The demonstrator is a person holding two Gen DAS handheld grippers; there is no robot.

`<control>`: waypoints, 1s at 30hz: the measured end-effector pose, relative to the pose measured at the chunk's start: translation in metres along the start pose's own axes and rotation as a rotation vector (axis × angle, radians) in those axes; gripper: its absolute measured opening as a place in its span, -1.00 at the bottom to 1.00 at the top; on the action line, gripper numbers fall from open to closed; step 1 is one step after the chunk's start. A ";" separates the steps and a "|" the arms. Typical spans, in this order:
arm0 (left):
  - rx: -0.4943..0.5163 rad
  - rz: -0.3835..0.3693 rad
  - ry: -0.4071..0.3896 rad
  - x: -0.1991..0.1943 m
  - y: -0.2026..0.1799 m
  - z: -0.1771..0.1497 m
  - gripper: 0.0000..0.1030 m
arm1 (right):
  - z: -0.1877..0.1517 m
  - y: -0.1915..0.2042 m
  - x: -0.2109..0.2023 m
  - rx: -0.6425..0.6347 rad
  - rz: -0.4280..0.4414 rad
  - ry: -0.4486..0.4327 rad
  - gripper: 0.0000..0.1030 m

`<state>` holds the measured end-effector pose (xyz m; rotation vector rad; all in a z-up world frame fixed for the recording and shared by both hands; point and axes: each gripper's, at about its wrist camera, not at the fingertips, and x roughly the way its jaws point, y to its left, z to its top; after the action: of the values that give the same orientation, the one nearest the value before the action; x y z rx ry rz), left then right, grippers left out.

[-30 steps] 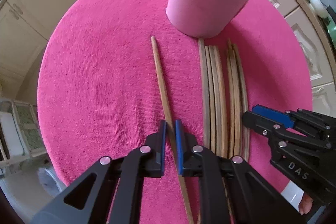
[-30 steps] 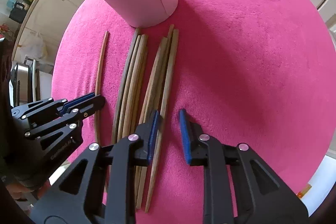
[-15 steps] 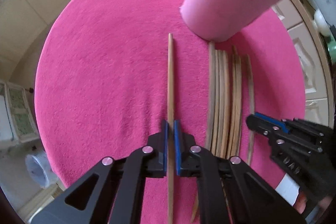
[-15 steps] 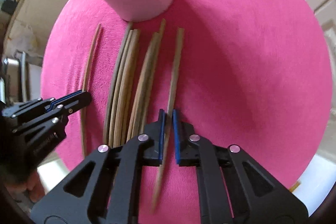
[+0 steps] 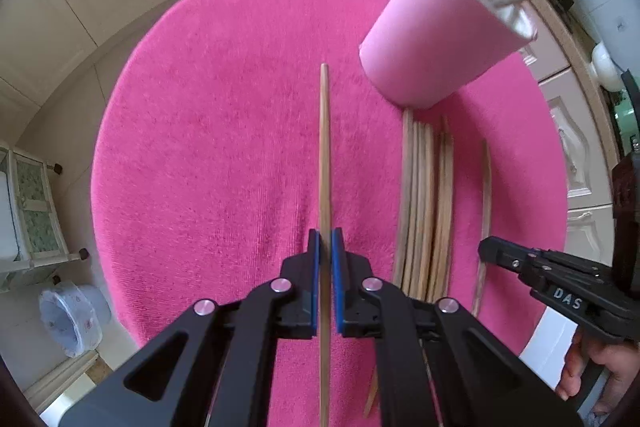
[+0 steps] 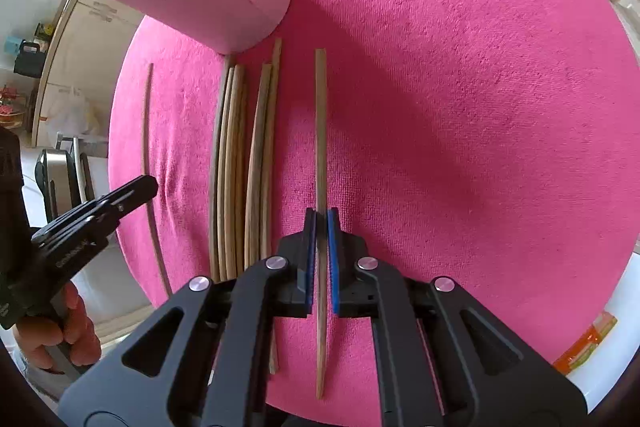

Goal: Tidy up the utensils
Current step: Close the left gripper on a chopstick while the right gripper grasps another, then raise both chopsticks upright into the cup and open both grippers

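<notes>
Left gripper (image 5: 325,251) clamped on one chopstick (image 5: 325,155); right gripper (image 6: 321,227) clamped on another chopstick (image 6: 321,131), its fingers just closed onto it. Both sticks point toward the cup. Beyond, a bundle of chopsticks (image 6: 240,167) lies on the pink cloth (image 6: 460,107), touching the pink cup (image 5: 436,39), which holds a few sticks. Task looks early: most are left to move.

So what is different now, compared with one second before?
The right tool closed on the rightmost wooden chopstick and pulled it sideways, away from the bundle of chopsticks. The left tool, already clamped on its single wooden chopstick, swung it straight. The pink cup and pink towel stayed put.
</notes>
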<state>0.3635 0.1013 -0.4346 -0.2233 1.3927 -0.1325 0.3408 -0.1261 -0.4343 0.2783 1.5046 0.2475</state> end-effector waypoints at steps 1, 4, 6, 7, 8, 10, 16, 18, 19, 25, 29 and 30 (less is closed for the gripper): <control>0.002 -0.003 -0.011 -0.004 -0.002 -0.001 -0.88 | 0.001 0.000 -0.003 0.006 0.015 -0.013 -0.89; 0.016 -0.018 -0.052 -0.021 -0.004 -0.003 -0.88 | -0.002 0.000 -0.013 0.007 0.041 -0.035 -0.89; 0.026 -0.035 -0.087 -0.033 -0.005 -0.003 -0.88 | -0.001 0.002 -0.020 -0.005 0.054 -0.054 -0.89; 0.038 -0.031 -0.112 -0.041 -0.006 -0.002 -0.88 | -0.001 0.005 -0.021 -0.010 0.062 -0.062 -0.89; 0.053 -0.024 -0.141 -0.047 -0.009 -0.002 -0.88 | -0.002 0.008 -0.026 -0.021 0.072 -0.075 -0.89; 0.077 -0.019 -0.189 -0.056 -0.016 -0.002 -0.88 | -0.005 0.012 -0.033 -0.035 0.087 -0.099 -0.89; 0.113 -0.072 -0.318 -0.084 -0.031 -0.002 -0.88 | -0.006 0.020 -0.060 -0.078 0.154 -0.174 -0.89; 0.124 -0.086 -0.353 -0.092 -0.034 0.001 -0.88 | -0.010 0.021 -0.067 -0.097 0.171 -0.196 -0.89; 0.128 -0.092 -0.370 -0.097 -0.034 0.000 -0.88 | -0.009 0.023 -0.072 -0.107 0.182 -0.209 -0.89; 0.143 -0.118 -0.441 -0.109 -0.051 0.009 -0.88 | -0.007 0.029 -0.094 -0.128 0.214 -0.268 -0.89; 0.154 -0.126 -0.478 -0.119 -0.060 0.015 -0.88 | -0.002 0.040 -0.109 -0.147 0.229 -0.305 -0.89; 0.156 -0.129 -0.488 -0.122 -0.062 0.018 -0.88 | 0.000 0.042 -0.114 -0.153 0.233 -0.316 -0.89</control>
<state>0.3622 0.0693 -0.3003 -0.1990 0.8783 -0.2738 0.3354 -0.1240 -0.3126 0.3535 1.1342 0.4796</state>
